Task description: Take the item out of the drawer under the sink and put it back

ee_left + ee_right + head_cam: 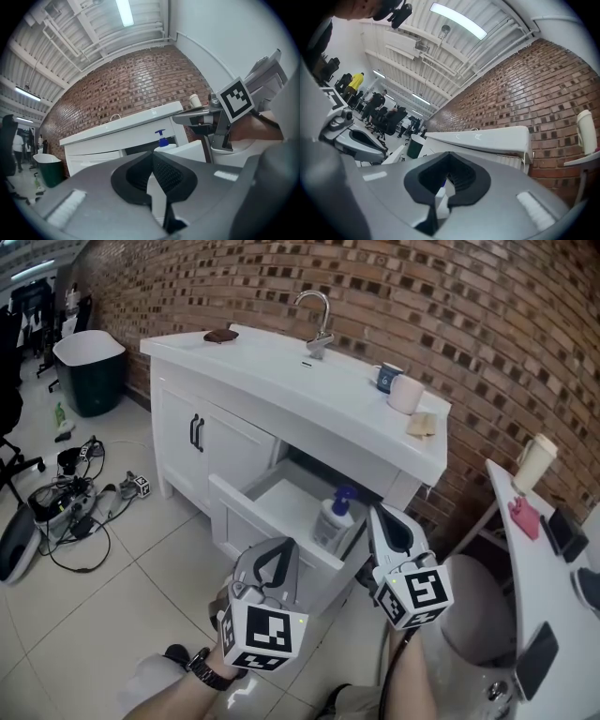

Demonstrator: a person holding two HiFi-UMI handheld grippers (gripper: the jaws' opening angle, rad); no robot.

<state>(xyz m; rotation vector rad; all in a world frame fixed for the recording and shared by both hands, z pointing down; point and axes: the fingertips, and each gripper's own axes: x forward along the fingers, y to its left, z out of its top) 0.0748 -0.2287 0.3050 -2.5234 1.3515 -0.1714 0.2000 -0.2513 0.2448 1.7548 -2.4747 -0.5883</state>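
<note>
Under the sink [281,371], the drawer [246,505] holds an upright pump bottle [331,526].

Brick wall [469,296] rises behind pale tiled floor [122,559].

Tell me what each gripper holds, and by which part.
Nothing is held. The left gripper and the right gripper are both shut on nothing; the pump bottle stands free in the open drawer.

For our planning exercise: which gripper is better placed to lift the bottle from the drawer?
Probably right: the right gripper sits beside the bottle at the right end of the drawer; the left gripper hangs farther back. Both shut.
</note>
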